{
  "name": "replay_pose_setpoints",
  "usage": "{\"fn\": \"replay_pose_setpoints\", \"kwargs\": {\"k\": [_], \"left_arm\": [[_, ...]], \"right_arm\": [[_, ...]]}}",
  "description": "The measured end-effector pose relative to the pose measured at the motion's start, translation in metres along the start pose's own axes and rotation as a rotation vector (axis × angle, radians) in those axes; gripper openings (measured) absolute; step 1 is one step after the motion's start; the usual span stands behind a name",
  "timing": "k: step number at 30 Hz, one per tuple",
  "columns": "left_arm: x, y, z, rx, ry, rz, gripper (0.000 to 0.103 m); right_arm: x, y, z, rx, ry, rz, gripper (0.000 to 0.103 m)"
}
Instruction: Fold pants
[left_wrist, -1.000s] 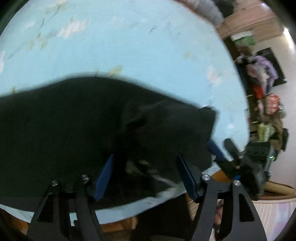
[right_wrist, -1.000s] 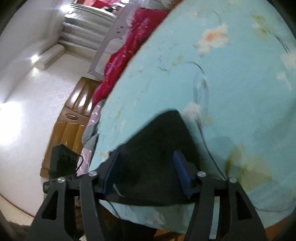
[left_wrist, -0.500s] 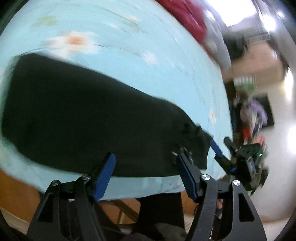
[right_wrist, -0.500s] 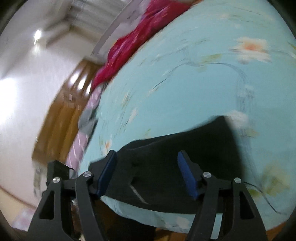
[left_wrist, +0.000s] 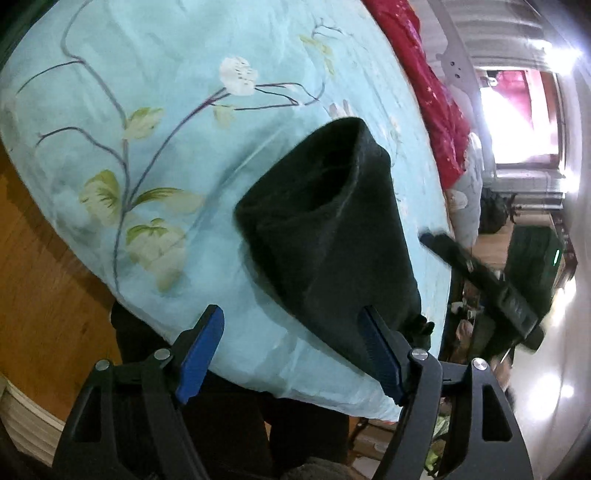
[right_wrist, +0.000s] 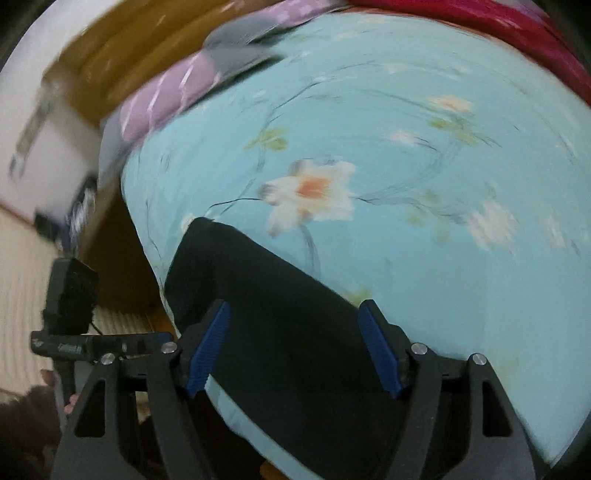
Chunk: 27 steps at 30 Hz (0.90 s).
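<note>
The black pants lie folded into a long band on the light blue flowered sheet, near the bed's edge. My left gripper hovers at their near end. Its jaws are opening, with only the pants' edge and bare sheet between the blue pads. My right gripper shows blurred at the right of that view. In the right wrist view the right gripper is above the pants. Its jaws are opening too, and the pads press on nothing. The left gripper appears at the left.
A red blanket runs along the far side of the bed. Purple and grey cloths are heaped at one corner. Wooden floor lies beyond the mattress edge. A person's dark legs stand against the bed below the left gripper.
Both grippers have swung sideways and rolled, so the pants now appear end-on in the left wrist view. Both pairs of jaws stand wider. The pants have stayed flat on the sheet.
</note>
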<state>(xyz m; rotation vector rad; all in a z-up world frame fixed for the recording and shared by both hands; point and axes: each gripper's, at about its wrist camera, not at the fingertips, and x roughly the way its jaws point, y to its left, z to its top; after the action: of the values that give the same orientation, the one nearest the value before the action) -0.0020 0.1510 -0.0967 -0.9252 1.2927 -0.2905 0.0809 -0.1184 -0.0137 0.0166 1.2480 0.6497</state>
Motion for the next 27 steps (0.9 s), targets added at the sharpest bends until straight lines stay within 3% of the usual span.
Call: {"fn": "replay_pose_setpoints", "kwargs": {"k": [10,15,16,17,19,20,24,27], "left_arm": [[0.048,-0.002,-0.001,-0.003,0.025,-0.012,0.075],[0.051,0.01,0.006,-0.073,0.02,-0.09,0.071],[0.053,0.011,0.009,-0.088,0.017,-0.109,0.068],[0.054,0.012,0.011,-0.093,0.014,-0.114,0.056],[0.06,0.011,0.013,-0.081,0.029,-0.133,0.028],[0.063,0.012,0.012,-0.079,0.035,-0.139,0.013],[0.059,0.003,0.009,-0.029,0.006,-0.149,0.01],[0.043,-0.027,0.002,0.122,-0.046,-0.097,0.01]], "right_arm": [[0.097,0.079,0.053,-0.401,0.267,-0.096,0.073],[0.12,0.092,0.058,-0.459,0.329,-0.091,0.073],[0.122,0.095,0.059,-0.48,0.326,-0.087,0.073],[0.122,0.098,0.059,-0.497,0.323,-0.086,0.073],[0.123,0.104,0.059,-0.527,0.316,-0.071,0.057],[0.122,0.106,0.058,-0.538,0.312,-0.077,0.055],[0.109,0.103,0.057,-0.518,0.275,-0.064,0.036],[0.086,0.096,0.051,-0.484,0.217,-0.035,0.034]]}}
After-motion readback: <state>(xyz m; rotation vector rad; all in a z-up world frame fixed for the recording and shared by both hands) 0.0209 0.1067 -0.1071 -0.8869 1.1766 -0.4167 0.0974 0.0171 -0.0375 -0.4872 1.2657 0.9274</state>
